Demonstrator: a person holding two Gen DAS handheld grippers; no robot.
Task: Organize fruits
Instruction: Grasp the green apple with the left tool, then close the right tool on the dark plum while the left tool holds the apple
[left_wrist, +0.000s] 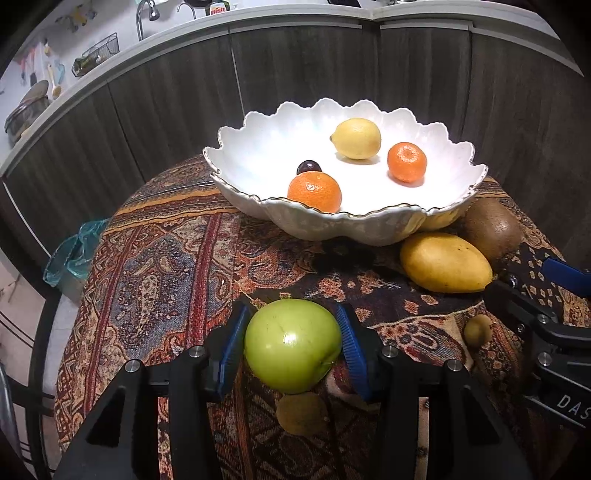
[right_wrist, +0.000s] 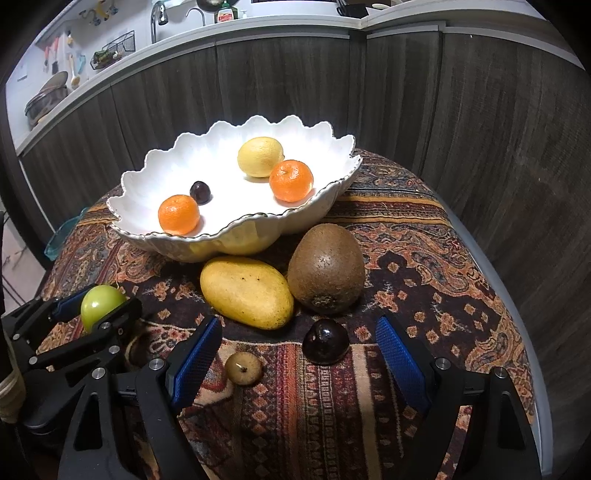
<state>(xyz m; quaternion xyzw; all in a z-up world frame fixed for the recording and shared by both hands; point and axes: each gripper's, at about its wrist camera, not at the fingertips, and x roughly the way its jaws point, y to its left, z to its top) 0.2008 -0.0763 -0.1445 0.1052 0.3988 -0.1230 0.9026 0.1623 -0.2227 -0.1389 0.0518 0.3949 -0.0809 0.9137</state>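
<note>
Left tongs (left_wrist: 291, 347) clamped on green apple (left_wrist: 293, 345); right tongs (right_wrist: 301, 360) spread, mango (right_wrist: 246, 291) lying crosswise.

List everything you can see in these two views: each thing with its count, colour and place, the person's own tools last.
bowl: one, white, scalloped, on the cloth
tangerines: two, orange, in the bowl
lemon: one, yellow, in the bowl
small plum: one, dark, in the bowl
mango: one, yellow, before the bowl
kiwi: one, brown, right of the mango
large plum: one, dark, near cloth
small fruit: two, yellow-brown, near cloth
green apple: one, gripped
tablecloth: one, patterned
left hand-held gripper: shut on apple
right hand-held gripper: open
</note>
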